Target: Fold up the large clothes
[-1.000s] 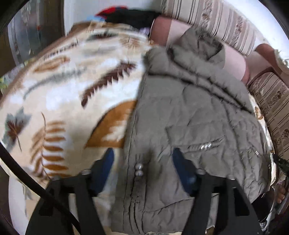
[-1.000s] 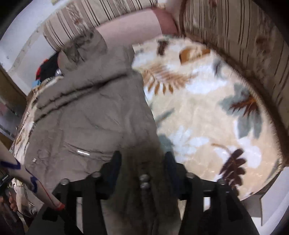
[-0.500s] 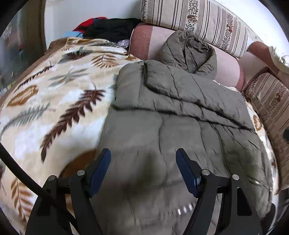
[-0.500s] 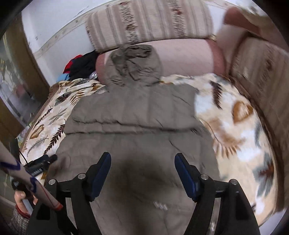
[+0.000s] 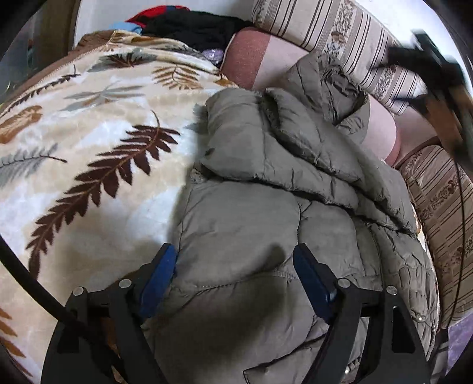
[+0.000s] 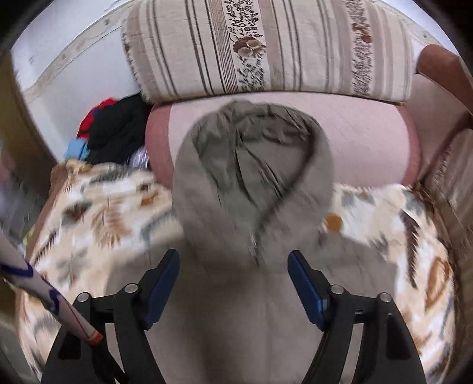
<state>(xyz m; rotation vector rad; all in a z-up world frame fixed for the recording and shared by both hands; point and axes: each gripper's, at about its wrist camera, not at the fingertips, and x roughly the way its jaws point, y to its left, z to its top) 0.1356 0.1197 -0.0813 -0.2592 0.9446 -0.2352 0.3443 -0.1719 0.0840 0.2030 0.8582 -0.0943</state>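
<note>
A grey-green puffer jacket lies on a leaf-patterned blanket, partly folded, with its hood resting against a pink bolster. My left gripper is open and empty just above the jacket's lower body. In the right wrist view my right gripper is open and empty, hovering over the jacket near the collar, with the hood straight ahead. This view is motion-blurred. The right gripper also shows in the left wrist view as a dark blur at the top right.
A pink bolster and striped sofa cushions stand behind the hood. A pile of dark, red and blue clothes lies at the far left corner. A striped armrest borders the right side.
Both grippers have let go of the jacket hem and stand open. The right gripper has moved forward up the jacket toward the hood. The left gripper has moved slightly forward over the folded body.
</note>
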